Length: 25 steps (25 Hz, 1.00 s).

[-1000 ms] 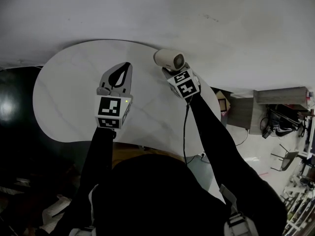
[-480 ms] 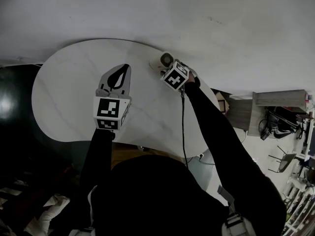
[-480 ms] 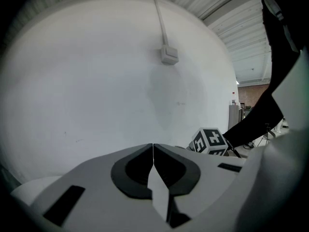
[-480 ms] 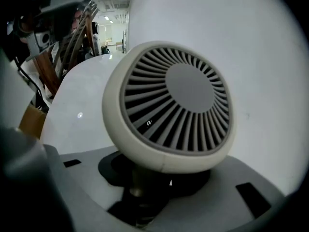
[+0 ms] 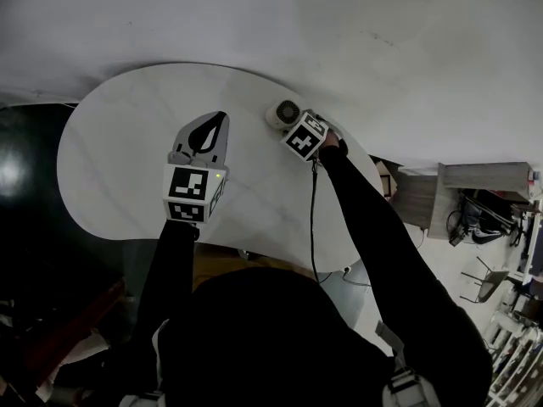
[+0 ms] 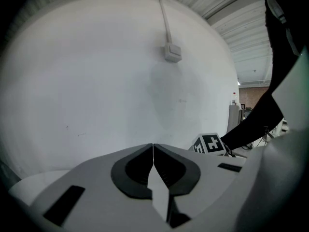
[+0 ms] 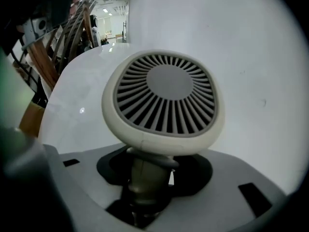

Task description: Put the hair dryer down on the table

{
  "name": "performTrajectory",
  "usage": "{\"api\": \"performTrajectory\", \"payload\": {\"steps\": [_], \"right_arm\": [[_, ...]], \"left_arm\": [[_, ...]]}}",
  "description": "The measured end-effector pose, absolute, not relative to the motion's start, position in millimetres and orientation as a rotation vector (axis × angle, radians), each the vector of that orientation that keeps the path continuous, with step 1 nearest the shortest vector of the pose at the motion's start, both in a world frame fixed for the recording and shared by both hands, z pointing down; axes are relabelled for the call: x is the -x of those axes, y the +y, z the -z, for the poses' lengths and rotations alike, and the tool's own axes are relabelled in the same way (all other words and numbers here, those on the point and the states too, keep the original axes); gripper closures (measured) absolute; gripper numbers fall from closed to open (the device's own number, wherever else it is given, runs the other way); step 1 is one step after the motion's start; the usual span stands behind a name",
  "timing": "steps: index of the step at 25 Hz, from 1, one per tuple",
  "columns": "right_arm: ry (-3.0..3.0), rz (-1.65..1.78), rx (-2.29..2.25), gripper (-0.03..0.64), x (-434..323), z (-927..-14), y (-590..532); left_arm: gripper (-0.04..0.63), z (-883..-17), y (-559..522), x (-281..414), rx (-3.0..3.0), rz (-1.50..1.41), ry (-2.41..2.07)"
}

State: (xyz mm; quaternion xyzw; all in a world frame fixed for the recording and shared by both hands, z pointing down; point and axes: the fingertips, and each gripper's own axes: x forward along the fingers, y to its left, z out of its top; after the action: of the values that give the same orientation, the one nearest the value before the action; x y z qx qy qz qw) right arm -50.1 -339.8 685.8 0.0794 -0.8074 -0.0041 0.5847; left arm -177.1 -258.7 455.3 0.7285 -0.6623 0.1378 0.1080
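- The right claw (image 7: 147, 174) has its jaws opening, with the handle of the cream plastic hair dryer (image 7: 164, 98) between them. A sliver of light shows beside the handle, so the hold looks released or nearly so.
- The hair dryer lies at the far right of the white rounded surface (image 5: 119, 159), close to the white wall (image 5: 339, 32) and near the surface's edge. No view settles whether its body rests fully on the surface.
- Risk 1: if you draw the right claw back before the jaws clear the handle, a pad may catch it and drag or tip the dryer.
- Risk 2: the bulbous grilled head is probably the heavier end. Let go without support, it may roll toward the nearby edge.
- Risk 3: the black cord (image 5: 313, 219) runs from the handle over the near edge of the surface. Your sleeve, or the cord's own hanging weight, may tug the dryer out of place.
- The left claw (image 5: 214, 124) is closed tip to tip on nothing and hovers over the middle of the surface. It is well apart from the dryer, so it cannot steady a slip.
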Motion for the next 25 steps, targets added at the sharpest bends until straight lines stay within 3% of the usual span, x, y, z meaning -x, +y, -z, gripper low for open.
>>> {"api": "performTrajectory", "payload": {"steps": [12,25], "right_arm": [[-1.994,-0.069,-0.179,0.327,53.4,-669.2,-337.8],[-2.016,-0.065,-0.125,0.313,54.0,-663.8,-295.7]], "left_arm": [[0.577,-458.8,-256.8,166.8,-2.173,-0.403,-1.902],[0.577,-456.6,-251.2,159.3,-2.202,-0.412,-1.866]]}}
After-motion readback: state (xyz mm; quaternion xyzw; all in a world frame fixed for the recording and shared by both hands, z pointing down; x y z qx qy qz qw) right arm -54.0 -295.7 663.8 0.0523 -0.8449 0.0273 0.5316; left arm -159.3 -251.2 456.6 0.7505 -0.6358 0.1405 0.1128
